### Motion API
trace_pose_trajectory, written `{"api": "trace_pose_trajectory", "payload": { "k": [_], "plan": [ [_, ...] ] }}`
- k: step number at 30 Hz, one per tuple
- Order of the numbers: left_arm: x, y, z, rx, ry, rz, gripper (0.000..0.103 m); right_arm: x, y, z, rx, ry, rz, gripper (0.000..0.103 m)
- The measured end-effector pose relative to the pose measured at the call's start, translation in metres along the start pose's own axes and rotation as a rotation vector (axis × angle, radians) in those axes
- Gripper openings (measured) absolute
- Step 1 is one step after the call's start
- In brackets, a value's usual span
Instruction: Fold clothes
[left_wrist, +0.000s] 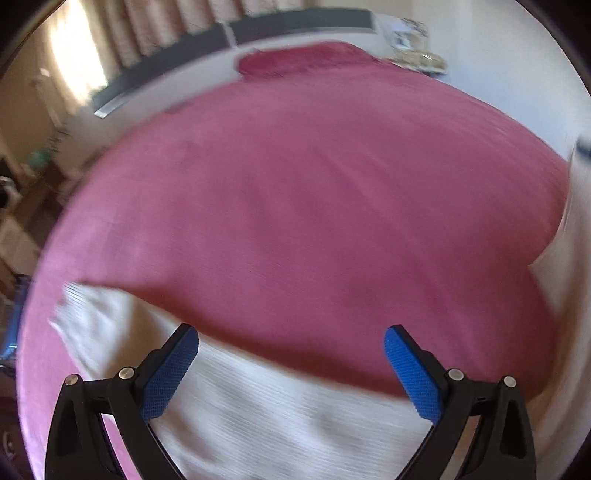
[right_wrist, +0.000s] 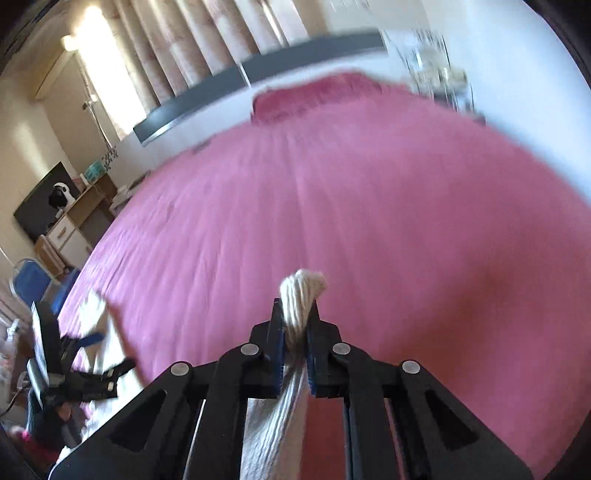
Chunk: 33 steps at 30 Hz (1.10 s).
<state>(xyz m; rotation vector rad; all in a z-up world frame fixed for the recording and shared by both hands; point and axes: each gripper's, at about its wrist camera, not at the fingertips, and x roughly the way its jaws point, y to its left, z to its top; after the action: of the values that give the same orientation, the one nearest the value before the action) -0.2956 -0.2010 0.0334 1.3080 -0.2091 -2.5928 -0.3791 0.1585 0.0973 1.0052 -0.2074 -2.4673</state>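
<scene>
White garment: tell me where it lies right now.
The white garment lies on the pink bedspread at the bed's near edge, under the open left gripper. One bunched corner is pinched in the right gripper, seen in the right wrist view.

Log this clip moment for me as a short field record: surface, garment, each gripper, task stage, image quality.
surface: bed with pink sheet
garment: white ribbed cloth, lying on the sheet near the left gripper, one bunched edge lifted by the right gripper
left gripper: jaws wide open above the cloth, nothing between them
right gripper: jaws shut on a bunch of the cloth
task stage: fold not finished; cloth held on one side only
image quality: motion blur in both views
</scene>
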Motion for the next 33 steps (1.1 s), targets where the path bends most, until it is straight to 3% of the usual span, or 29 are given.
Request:
{"api": "trace_pose_trajectory", "payload": {
  "k": [5, 8, 9, 10, 11, 13, 14, 19, 21, 24, 28, 33],
  "plan": [
    [0.0, 0.047, 0.032, -0.07, -0.095, 0.103, 0.103, 0.013, 0.004, 0.131, 0.043, -0.201, -0.056, 0.004],
    [0.013, 0.056, 0.047, -0.102, -0.112, 0.099, 0.103, 0.004, -0.032, 0.176, 0.118, -0.233, -0.071, 0.001],
    [0.021, 0.057, 0.047, -0.101, -0.097, 0.071, 0.103, 0.009, -0.043, 0.185, 0.141, -0.211, -0.073, 0.002],
    [0.029, 0.056, 0.046, -0.098, -0.076, 0.038, 0.103, 0.029, -0.053, 0.183, 0.158, -0.126, -0.066, 0.007],
    [0.037, 0.056, 0.044, -0.095, -0.055, 0.005, 0.103, 0.05, -0.063, 0.181, 0.175, -0.042, -0.059, 0.026],
    [0.053, 0.056, 0.041, -0.088, -0.013, -0.061, 0.103, 0.065, -0.077, 0.152, 0.205, 0.055, -0.014, 0.043],
    [0.06, 0.055, 0.039, -0.085, 0.008, -0.094, 0.103, 0.066, -0.082, 0.133, 0.22, 0.086, 0.016, 0.047],
    [0.1, 0.054, 0.031, -0.068, 0.113, -0.259, 0.103, 0.042, -0.076, 0.013, 0.164, 0.26, 0.144, 0.048],
    [0.101, 0.06, 0.023, -0.038, 0.134, -0.285, 0.103, 0.026, -0.067, -0.039, 0.116, 0.333, 0.19, 0.048],
    [0.093, 0.075, 0.007, 0.014, 0.123, -0.232, 0.103, -0.014, -0.061, -0.114, 0.061, 0.403, 0.179, 0.048],
    [0.074, 0.102, -0.016, 0.101, 0.122, -0.119, 0.103, -0.07, -0.073, -0.182, 0.061, 0.433, 0.1, 0.049],
    [0.072, 0.078, -0.023, 0.373, 0.082, 0.088, 0.103, -0.112, -0.079, -0.21, 0.121, 0.407, 0.071, 0.049]
  ]
}}
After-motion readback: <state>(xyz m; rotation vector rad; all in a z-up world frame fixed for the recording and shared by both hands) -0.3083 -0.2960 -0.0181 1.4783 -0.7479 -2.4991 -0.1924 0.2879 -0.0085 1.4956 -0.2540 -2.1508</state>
